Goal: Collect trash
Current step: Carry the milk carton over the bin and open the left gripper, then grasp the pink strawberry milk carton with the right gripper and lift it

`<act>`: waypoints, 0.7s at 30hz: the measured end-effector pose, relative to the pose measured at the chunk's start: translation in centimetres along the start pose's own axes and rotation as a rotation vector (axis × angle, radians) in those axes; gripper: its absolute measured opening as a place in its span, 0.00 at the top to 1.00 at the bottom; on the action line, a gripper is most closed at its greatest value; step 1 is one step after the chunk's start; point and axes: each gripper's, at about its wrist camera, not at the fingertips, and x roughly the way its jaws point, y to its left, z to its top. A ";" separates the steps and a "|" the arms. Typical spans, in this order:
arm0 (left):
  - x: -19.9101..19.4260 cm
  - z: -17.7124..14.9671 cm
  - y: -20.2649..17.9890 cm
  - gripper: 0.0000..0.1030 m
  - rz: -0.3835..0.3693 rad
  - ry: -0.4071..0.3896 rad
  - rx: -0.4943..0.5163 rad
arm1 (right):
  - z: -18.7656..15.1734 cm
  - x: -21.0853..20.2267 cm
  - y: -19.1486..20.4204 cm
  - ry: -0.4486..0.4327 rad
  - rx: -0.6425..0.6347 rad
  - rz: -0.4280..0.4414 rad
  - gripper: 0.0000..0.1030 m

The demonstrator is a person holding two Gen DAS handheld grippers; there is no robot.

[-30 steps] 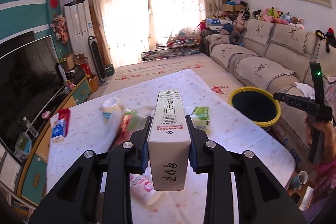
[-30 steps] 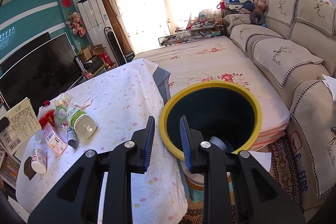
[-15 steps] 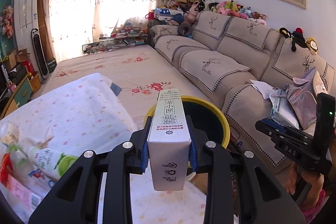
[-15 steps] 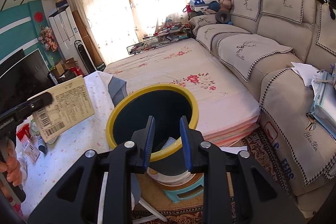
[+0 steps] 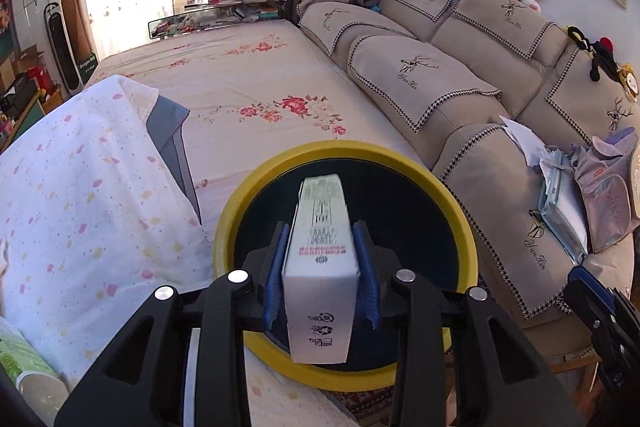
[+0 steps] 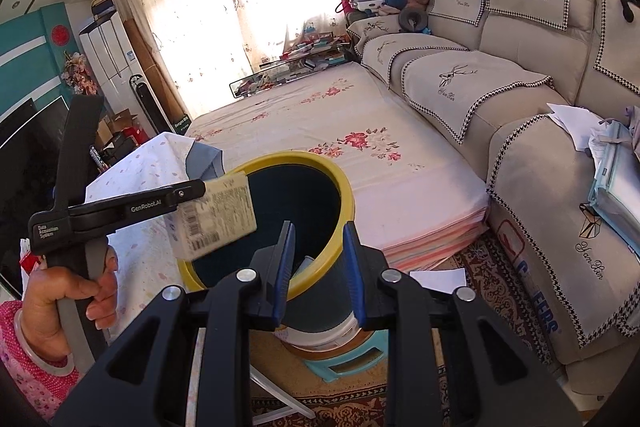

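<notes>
A tall white drink carton (image 5: pixel 320 267) stands between the blue pads of my left gripper (image 5: pixel 320 225), right above the dark mouth of the yellow-rimmed trash bin (image 5: pixel 240 211). The jaws are opening; thin gaps show on both sides of the carton and its far end tips down. In the right wrist view the carton (image 6: pixel 216 215) is blurred and tilted over the bin rim (image 6: pixel 344 203), at the tip of the left gripper held by a hand (image 6: pixel 76 291). My right gripper (image 6: pixel 318 231) hovers at the bin's near edge, open by a narrow gap, with nothing between its pads.
A table with a floral cloth (image 5: pixel 80 187) borders the bin on the left, with a green-and-white bottle (image 5: pixel 20 359) at its near corner. A floral mattress (image 5: pixel 260 75) lies behind the bin and a beige sofa (image 5: pixel 440 87) runs along the right. A teal stool (image 6: pixel 352 363) bears the bin.
My left gripper swung from the table to above the bin and tilted down. Its jaws have widened and the carton now tips forward. The right gripper drifted slightly along the bin's rim.
</notes>
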 end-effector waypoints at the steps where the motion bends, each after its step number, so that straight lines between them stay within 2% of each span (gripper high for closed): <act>1: 0.0 -0.1 0.1 0.49 0.014 -0.010 -0.001 | 0.0 0.0 0.3 0.003 0.000 0.002 0.77; 5: -1.8 -0.5 0.4 0.45 0.030 -0.053 -0.005 | -0.1 0.1 0.6 0.008 -0.006 0.012 0.74; 8: -5.9 -1.6 1.2 0.43 0.028 -0.105 -0.019 | -0.3 0.1 1.0 0.010 -0.013 0.028 0.74; 10: -9.2 -2.8 2.0 0.35 0.034 -0.145 -0.037 | -0.4 0.1 1.7 0.016 -0.025 0.042 0.74; 13: -14.7 -5.0 3.7 0.30 0.056 -0.202 -0.055 | -0.7 0.4 3.2 0.032 -0.052 0.076 0.73; 18: -23.4 -10.1 8.0 0.20 0.158 -0.277 -0.125 | -1.3 0.9 7.1 0.067 -0.116 0.176 0.73; 21: -28.3 -13.4 11.3 0.19 0.256 -0.315 -0.192 | -1.9 1.1 10.3 0.096 -0.169 0.249 0.73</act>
